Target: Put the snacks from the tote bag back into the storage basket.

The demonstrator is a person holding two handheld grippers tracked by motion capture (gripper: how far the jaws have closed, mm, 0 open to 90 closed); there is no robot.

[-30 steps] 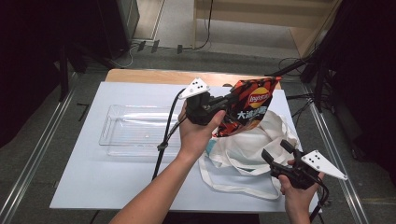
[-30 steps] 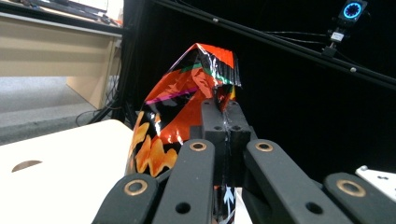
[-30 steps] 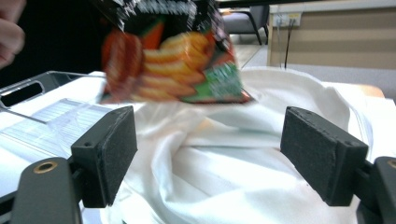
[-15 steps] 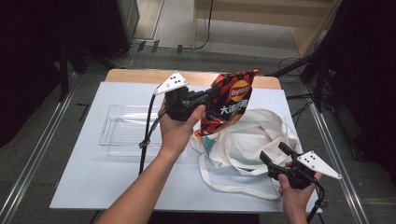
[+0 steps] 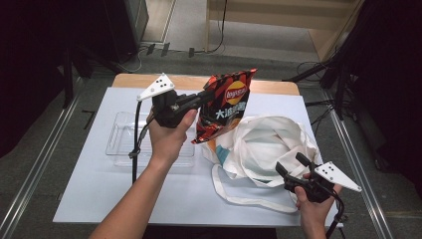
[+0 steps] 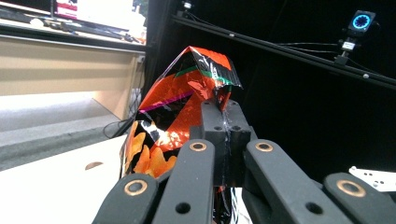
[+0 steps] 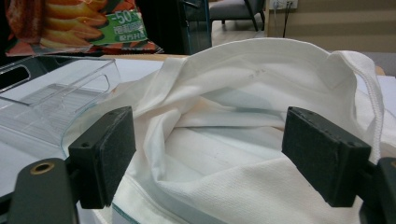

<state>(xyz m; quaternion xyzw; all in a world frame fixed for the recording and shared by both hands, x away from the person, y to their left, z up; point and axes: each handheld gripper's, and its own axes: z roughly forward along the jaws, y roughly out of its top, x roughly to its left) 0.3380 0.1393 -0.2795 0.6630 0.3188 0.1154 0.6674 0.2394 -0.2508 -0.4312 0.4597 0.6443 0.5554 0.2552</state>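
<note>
Left gripper (image 5: 201, 97): clamped tight on the top edge of the chip bag (image 5: 224, 107); bag hanging clear of the desk (image 5: 79, 199), above its middle, between clear tray (image 5: 117, 142) and white tote bag (image 5: 268, 144).
Right gripper (image 5: 291, 167): jaws spread wide, empty; near the desk's front right corner, just beside the tote's rim; well apart from the chip bag.
</note>
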